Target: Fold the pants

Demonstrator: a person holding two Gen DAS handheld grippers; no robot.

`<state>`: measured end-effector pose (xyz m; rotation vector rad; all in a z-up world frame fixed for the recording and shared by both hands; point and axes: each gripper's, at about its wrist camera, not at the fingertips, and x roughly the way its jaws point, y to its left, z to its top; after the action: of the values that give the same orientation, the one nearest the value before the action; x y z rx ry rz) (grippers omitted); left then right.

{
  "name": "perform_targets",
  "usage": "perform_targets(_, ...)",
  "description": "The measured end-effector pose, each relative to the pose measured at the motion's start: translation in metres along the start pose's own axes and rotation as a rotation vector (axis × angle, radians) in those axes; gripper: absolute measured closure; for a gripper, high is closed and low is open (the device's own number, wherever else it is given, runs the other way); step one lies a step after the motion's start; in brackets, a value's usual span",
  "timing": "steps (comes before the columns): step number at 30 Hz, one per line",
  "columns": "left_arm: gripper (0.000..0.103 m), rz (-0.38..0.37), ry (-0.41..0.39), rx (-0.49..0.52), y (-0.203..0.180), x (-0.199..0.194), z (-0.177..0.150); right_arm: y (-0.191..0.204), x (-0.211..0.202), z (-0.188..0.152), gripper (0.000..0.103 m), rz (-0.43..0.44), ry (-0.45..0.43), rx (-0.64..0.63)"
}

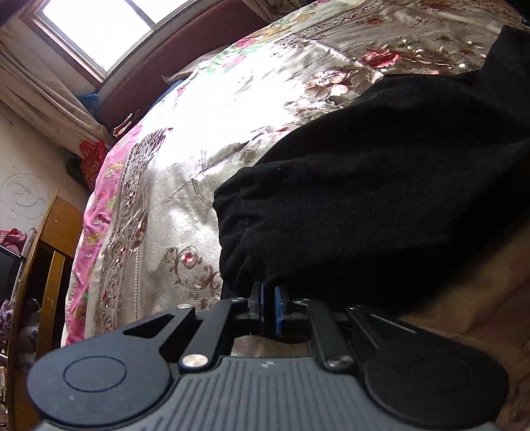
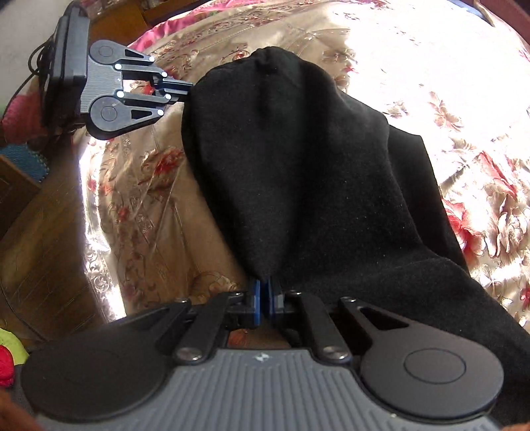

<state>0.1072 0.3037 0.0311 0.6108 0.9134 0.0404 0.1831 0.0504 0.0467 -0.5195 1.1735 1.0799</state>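
Observation:
The black pants (image 2: 314,172) lie on a shiny floral bedspread (image 2: 142,205), with one end lifted off it. My right gripper (image 2: 264,288) is shut on the near corner of that lifted edge. My left gripper (image 2: 188,89) shows in the right wrist view at the upper left, shut on the other corner of the same edge. In the left wrist view the left gripper (image 1: 269,291) pinches the black pants (image 1: 381,185) between its blue pads. The cloth hangs in a taut fold between the two grippers.
The bedspread (image 1: 198,139) covers the bed up to a dark red headboard (image 1: 172,63) under a window (image 1: 99,26). A wooden cabinet (image 1: 49,252) stands left of the bed. A wooden floor (image 2: 43,232) runs beside the bed.

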Motion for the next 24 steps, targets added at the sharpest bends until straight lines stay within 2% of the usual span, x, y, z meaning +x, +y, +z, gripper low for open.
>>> perform_targets(2, 0.08, 0.037, -0.005, 0.041, -0.004, 0.003, -0.003, -0.003, 0.005, -0.002, 0.097, -0.005, 0.013, 0.018)
perform_targets(5, 0.079, 0.05, -0.034, 0.097, -0.013, 0.006, -0.003, -0.003, 0.007, 0.0, 0.097, -0.005, 0.017, 0.009)
perform_targets(8, 0.075, 0.053, -0.06, 0.21, -0.025, 0.009, -0.008, -0.006, 0.005, 0.004, 0.097, 0.0, 0.026, 0.019)
perform_targets(9, 0.071, 0.037, -0.063, 0.235, -0.031, 0.008, -0.01, -0.008, 0.003, 0.005, 0.097, 0.004, 0.029, 0.028)
perform_targets(11, 0.055, 0.037, -0.073, 0.246, -0.034, 0.007, -0.012, -0.01, -0.001, 0.008, 0.097, 0.005, 0.029, 0.035)
perform_targets(14, 0.046, 0.078, -0.112, 0.23, -0.037, 0.008, -0.008, -0.008, -0.006, 0.011, 0.097, -0.002, 0.031, 0.014)
perform_targets(17, 0.041, 0.105, -0.138, 0.239, -0.041, 0.019, -0.001, -0.008, -0.007, 0.014, 0.097, -0.002, 0.038, 0.006)
perform_targets(18, 0.042, 0.108, -0.125, 0.237, -0.039, 0.026, 0.001, -0.008, -0.007, 0.015, 0.097, -0.004, 0.04, 0.003)
perform_targets(20, 0.055, 0.079, -0.114, 0.209, -0.032, 0.03, 0.004, -0.007, -0.007, 0.016, 0.097, -0.003, 0.042, 0.003)
perform_targets(21, 0.058, 0.076, -0.115, 0.206, -0.027, 0.028, 0.005, -0.006, -0.008, 0.017, 0.097, -0.001, 0.04, 0.002)
perform_targets(24, 0.071, 0.15, -0.138, 0.241, -0.019, 0.013, 0.003, -0.002, -0.013, 0.018, 0.097, -0.002, 0.021, -0.002)
